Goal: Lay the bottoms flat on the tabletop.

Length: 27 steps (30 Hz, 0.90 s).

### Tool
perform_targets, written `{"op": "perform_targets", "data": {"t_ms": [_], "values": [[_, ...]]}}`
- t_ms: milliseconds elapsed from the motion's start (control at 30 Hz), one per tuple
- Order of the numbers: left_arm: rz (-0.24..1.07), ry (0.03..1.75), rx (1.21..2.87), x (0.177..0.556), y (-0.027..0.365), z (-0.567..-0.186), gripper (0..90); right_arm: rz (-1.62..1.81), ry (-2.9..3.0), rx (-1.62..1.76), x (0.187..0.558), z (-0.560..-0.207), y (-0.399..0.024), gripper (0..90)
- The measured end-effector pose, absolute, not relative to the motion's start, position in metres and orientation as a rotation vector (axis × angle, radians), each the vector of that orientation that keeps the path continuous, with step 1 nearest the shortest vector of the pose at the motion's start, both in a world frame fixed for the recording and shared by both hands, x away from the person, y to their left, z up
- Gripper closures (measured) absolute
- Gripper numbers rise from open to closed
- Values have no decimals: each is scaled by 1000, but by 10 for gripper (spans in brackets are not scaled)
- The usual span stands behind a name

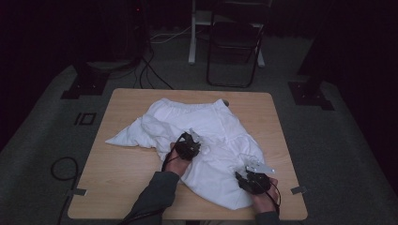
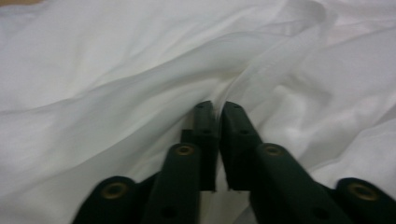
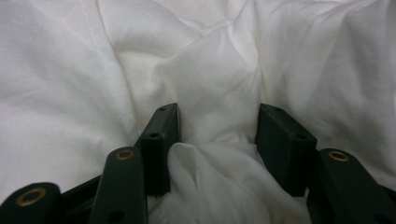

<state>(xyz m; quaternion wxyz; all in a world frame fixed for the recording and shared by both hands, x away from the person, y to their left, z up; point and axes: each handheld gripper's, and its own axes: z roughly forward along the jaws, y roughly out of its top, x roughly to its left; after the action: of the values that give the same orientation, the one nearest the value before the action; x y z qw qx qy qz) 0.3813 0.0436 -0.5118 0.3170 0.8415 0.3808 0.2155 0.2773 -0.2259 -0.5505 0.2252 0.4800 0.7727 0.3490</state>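
**White garment, 2 grippers on it**

White garment (image 1: 206, 140) lies crumpled mid table (image 1: 122, 164). L gripper (image 2: 217, 109) pinched nearly closed on a thin fold w/ cloth between the tips. R gripper (image 3: 217, 123) jaws apart, bunched fabric between them at garment's near-right edge; can't tell if pads press it.

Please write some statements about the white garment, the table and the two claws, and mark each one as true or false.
1. The white garment lies crumpled on the wooden table. True.
2. The left claw stands wide open above bare wood. False: its jaws are nearly together, pinching a fold of the garment.
3. Bunched cloth sits between the jaws of the right claw. True.
4. The garment is dark blue. False: it is white.
5. The right claw is at the garment's far edge. False: it is at the near edge.
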Motion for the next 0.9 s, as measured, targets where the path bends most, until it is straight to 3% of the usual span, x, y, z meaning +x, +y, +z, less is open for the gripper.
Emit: {"op": "perform_targets", "data": {"t_ms": [100,900], "values": [[578,1025,2190,381,59,-507,892,963,2131,1322,277,-551,-226,490],[701,1295,1962,333,201,-503,897,965,2128,1324,277,-551,-226,490]]}}
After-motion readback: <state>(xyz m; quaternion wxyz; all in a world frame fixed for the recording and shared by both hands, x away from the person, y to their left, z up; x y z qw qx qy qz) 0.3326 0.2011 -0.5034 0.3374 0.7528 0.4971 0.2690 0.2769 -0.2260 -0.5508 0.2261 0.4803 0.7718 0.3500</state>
